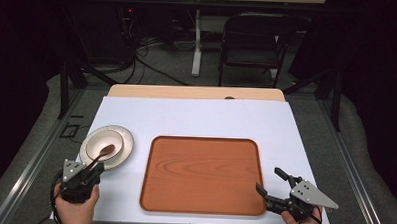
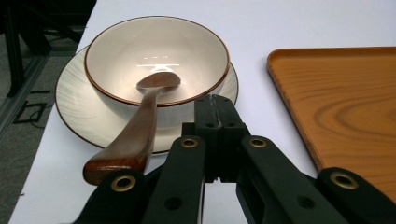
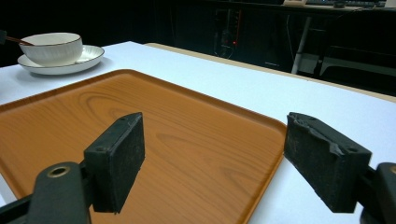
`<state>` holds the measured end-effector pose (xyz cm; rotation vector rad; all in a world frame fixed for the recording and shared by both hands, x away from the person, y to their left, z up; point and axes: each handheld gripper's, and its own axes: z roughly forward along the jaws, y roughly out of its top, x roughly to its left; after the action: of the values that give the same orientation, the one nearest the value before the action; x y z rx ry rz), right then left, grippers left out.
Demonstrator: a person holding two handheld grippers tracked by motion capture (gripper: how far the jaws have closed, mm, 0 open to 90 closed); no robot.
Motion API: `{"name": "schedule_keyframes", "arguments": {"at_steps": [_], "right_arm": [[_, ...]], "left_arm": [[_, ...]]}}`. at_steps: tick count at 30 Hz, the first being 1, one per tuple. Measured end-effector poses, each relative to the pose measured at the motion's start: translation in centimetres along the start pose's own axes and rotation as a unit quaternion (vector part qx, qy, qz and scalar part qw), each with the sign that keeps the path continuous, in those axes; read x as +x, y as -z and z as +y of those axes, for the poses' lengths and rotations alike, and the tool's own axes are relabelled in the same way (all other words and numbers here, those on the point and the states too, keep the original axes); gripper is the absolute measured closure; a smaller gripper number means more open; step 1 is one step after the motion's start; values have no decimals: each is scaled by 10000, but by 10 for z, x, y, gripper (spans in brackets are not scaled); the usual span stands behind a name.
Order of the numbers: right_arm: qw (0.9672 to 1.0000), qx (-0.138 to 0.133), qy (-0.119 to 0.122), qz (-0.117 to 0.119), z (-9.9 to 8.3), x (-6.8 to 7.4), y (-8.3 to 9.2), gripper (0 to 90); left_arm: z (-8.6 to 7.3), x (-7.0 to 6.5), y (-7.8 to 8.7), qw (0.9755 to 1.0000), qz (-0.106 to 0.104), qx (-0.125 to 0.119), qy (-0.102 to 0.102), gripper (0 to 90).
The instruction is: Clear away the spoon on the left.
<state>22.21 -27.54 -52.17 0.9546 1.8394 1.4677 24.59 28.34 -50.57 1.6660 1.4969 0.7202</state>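
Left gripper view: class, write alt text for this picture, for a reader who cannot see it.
The left gripper, its two black jaws pressed together with nothing between them, sits just in front of a cream bowl on a plate. A brown wooden spoon leans in the bowl, its handle beside the jaws. An orange wooden tray lies to the right on the white table.

No legible text — no labels, anywhere.

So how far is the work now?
Done: nothing visibly; the tray is bare. In hand: the left gripper is shut beside the spoon, not on it; the right gripper is open at the tray's edge. Left: probably moving bowl, plate and spoon onto the tray.
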Motion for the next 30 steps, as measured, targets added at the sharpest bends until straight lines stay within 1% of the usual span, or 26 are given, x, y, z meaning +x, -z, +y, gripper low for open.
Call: {"name": "schedule_keyframes", "arguments": {"at_steps": [3,9,18,26,28,30], "right_arm": [[10000,12,4,9,0,0,0,195],[10000,30,-14,16,0,0,0,192],[10000,69,-5,44,-1,0,-1,191],[9999,83,17,58,-1,0,-2,191],[9999,93,17,63,-1,0,-2,191],[9999,104,23,71,-1,0,-2,191]], "left_arm": [[0,4,0,10000,40,6,62,900],[0,12,1,9997,117,-60,211,900],[-1,25,3,9991,237,-96,349,900],[-1,31,3,9985,334,-148,401,900],[-1,33,3,9983,404,-169,389,900],[-1,35,3,9981,420,-192,411,900]]}}
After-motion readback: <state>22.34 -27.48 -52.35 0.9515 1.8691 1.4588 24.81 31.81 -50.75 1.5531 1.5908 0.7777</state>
